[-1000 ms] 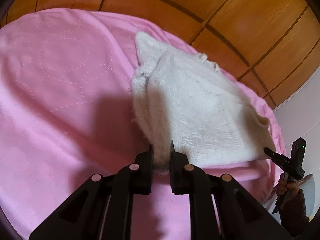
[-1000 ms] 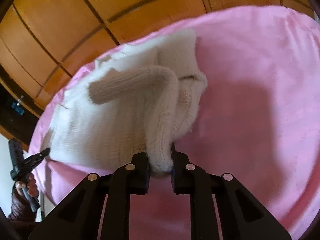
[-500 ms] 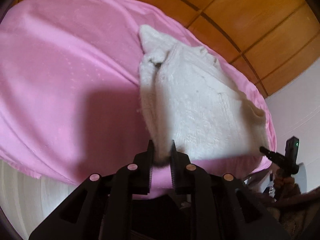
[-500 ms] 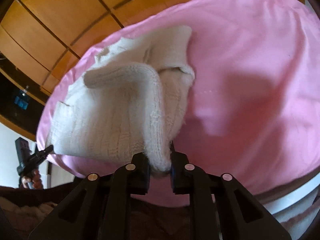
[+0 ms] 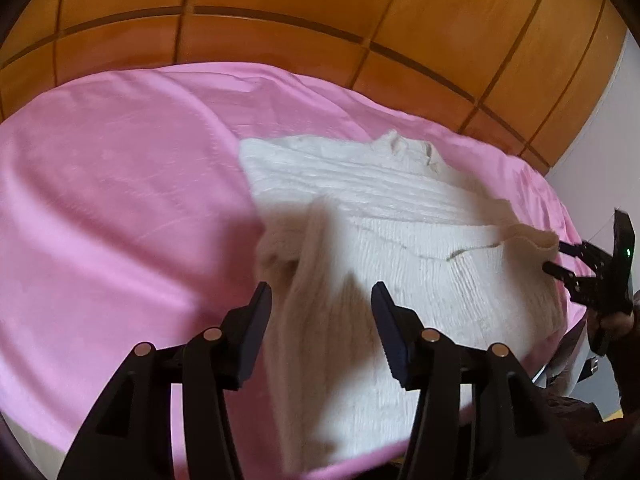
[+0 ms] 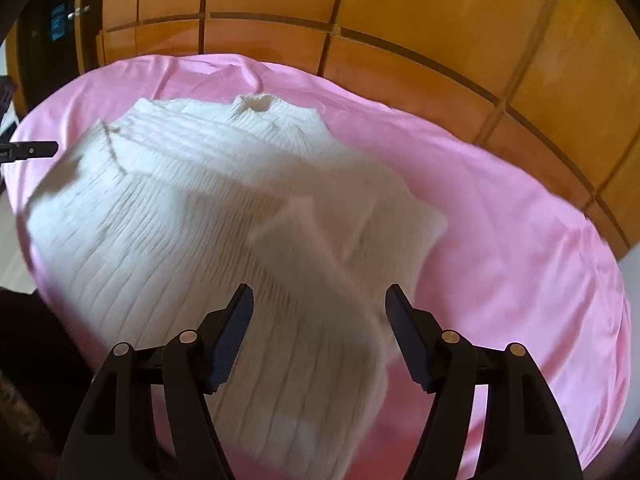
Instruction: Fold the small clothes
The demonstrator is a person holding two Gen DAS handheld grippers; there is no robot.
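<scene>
A small white knitted sweater lies spread on a pink sheet, neck toward the wooden headboard. My left gripper is open, its jaws wide apart over the sweater's near left edge, where a sleeve lies folded across. My right gripper is open too, jaws wide over the sweater near its right edge, above a folded sleeve. The right gripper also shows at the far right of the left wrist view, at the sweater's corner. Neither holds cloth.
The pink sheet covers a bed with a wooden panelled headboard behind. The bed's near edge runs just below both grippers. A white wall stands on the right.
Both grippers were shut on the sweater's lower edge and held it lifted. They have lowered it onto the sheet, opened, and let go.
</scene>
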